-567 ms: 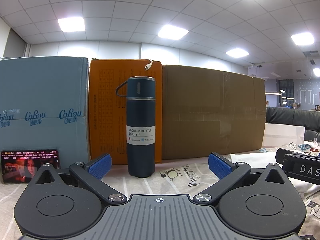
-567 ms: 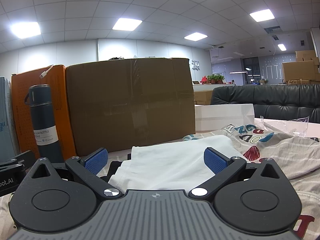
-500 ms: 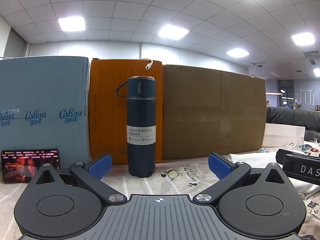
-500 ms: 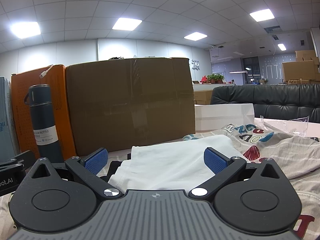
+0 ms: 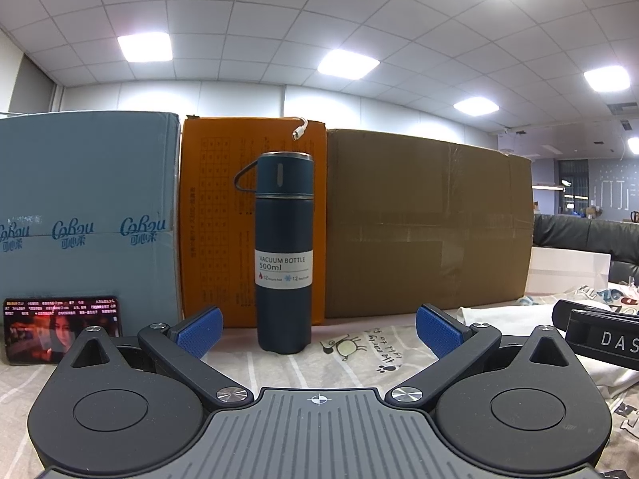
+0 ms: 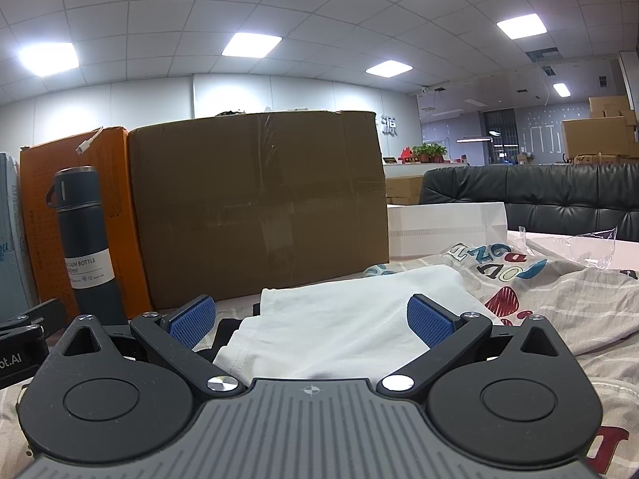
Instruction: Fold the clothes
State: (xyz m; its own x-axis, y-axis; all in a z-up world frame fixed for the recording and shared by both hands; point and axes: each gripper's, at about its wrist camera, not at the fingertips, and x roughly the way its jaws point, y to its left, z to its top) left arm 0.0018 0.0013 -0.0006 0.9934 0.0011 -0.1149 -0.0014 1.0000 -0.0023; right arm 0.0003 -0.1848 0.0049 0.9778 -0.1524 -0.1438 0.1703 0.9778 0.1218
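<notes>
Since both tools sit low and nothing is held, the task is judged to be at its start: no fold is seen yet. The left gripper [image 5: 317, 329] is spread wide and empty, as is the right gripper [image 6: 311, 319], before which the white garment [image 6: 339, 319] lies on the printed cloth [image 6: 559, 299] covering the bench. A hem or corner must next be reached and pinched. Along the bench's far edge a vacuum bottle [image 5: 284, 251], a phone [image 5: 60, 329] and a brown carton [image 5: 431, 223] are stood; the bottle could be knocked.
</notes>
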